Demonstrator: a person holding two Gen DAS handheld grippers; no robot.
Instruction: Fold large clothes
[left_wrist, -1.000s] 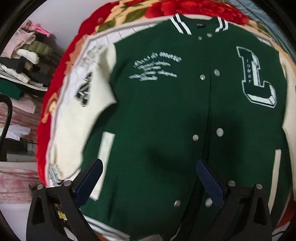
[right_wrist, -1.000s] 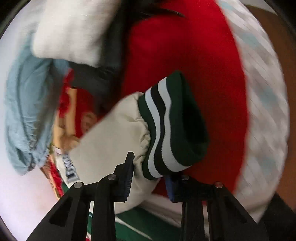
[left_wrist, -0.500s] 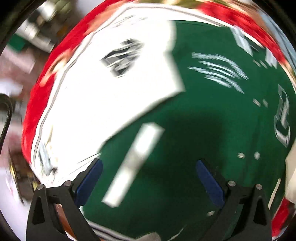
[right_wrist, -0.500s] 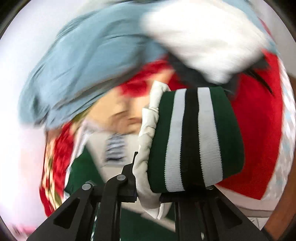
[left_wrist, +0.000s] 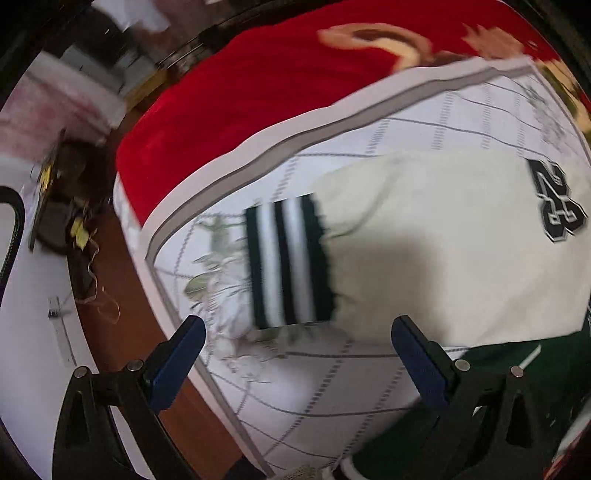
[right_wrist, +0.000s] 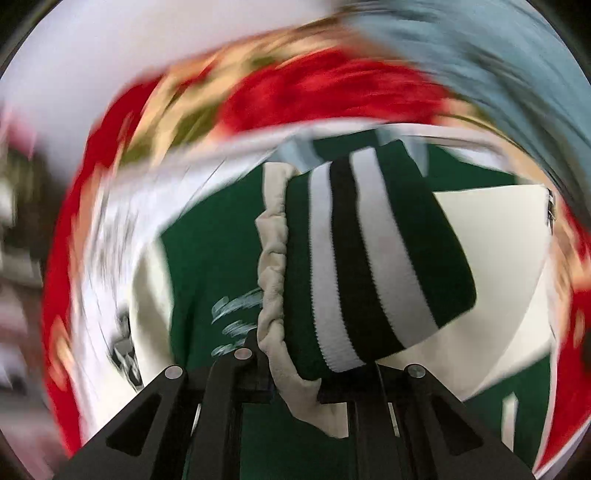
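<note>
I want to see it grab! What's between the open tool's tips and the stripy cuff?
Only bare checked sheet lies between the left tool and the striped cuff, in the left wrist view.

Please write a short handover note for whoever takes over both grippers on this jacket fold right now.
Right gripper: shut on the striped cuff of one cream sleeve, held above the green jacket body.
Left gripper: open, empty, hovering over the other sleeve, whose cuff lies flat on the checked sheet over the red blanket.
Done: one sleeve lifted and gripped.
Left: lay the held sleeve across the body, probably fold in the flat sleeve likewise, then fold the body. Both views are motion-blurred.
</note>
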